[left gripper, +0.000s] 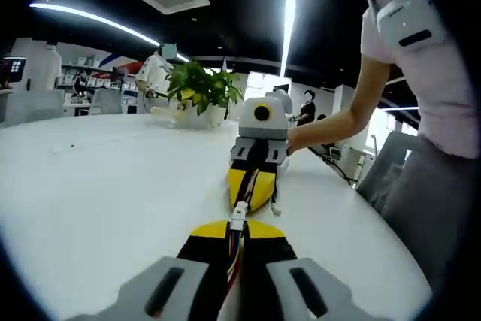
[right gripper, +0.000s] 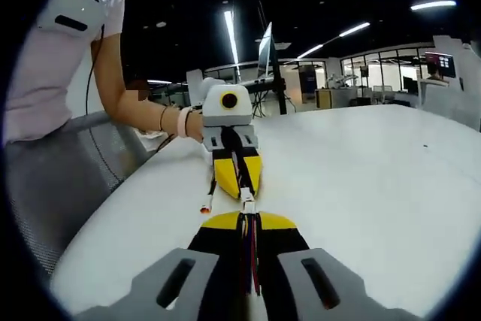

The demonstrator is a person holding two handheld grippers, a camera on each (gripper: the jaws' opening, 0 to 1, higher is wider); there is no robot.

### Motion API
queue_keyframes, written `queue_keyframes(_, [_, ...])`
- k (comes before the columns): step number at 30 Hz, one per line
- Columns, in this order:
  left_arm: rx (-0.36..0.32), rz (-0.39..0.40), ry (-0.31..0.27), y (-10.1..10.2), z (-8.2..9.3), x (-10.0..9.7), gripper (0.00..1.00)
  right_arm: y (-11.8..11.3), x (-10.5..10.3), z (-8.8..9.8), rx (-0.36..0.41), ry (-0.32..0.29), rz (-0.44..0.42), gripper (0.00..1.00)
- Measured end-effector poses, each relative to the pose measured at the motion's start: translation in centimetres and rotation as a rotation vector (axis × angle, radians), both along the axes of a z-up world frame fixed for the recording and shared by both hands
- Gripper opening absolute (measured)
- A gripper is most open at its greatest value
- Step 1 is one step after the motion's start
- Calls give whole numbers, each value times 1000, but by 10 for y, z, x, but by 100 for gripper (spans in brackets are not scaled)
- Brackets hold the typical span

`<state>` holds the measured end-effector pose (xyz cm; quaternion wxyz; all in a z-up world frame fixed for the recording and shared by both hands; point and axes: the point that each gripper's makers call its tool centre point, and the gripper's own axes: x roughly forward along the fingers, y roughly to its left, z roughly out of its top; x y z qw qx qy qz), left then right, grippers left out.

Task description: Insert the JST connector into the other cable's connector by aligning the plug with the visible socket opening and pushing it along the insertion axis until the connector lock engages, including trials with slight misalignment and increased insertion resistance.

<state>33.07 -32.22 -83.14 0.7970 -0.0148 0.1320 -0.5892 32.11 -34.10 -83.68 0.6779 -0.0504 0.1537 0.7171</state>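
Note:
My left gripper (left gripper: 237,226) is shut on a cable of coloured wires (left gripper: 234,255) that ends in a small white JST connector (left gripper: 238,218) just past its yellow tips. Facing it tip to tip, my right gripper (left gripper: 249,201) is shut on the other cable. In the right gripper view, my right gripper (right gripper: 248,219) pinches red and dark wires (right gripper: 249,257), and the white connector (right gripper: 247,204) bridges the short gap to my left gripper (right gripper: 241,190). The two connectors meet between the tips. I cannot tell whether they are locked. A loose cable end (right gripper: 206,206) lies on the table beside them.
The white table (left gripper: 105,186) spreads wide around both grippers. A potted plant (left gripper: 201,92) stands at its far side. A person's forearm (right gripper: 139,114) reaches in behind the left gripper. A grey chair (right gripper: 68,178) stands at the table's edge.

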Motion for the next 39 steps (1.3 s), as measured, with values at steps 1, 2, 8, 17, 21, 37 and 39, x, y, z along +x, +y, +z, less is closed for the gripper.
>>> queue_keyframes(1, [0, -4, 1, -1, 0, -2, 0, 0, 0, 0, 1, 1, 1, 4])
queue_keyframes(2, [-1, -6, -1, -1, 1, -2, 0, -1, 0, 0, 1, 1, 3, 4])
queue_keyframes(8, [-1, -20, -11, -3, 2, -5, 0, 0, -4, 1, -4, -1, 31, 4])
queue_keyframes(17, [4, -43, -31, -4, 3, -4, 0, 0, -4, 2, -3, -6, 52, 4])
queue_keyframes(21, [7, -53, -47, -5, 3, -2, 0, 1, -3, 3, -2, -9, 60, 4])
queue_keyframes(37, [-18, -60, -10, -9, 6, -3, 0, 0, 0, 1, 24, 11, 72, 3])
queue_keyframes(39, [-13, -63, -3, -9, 5, -4, 0, 0, 0, -1, 22, 19, 74, 3])
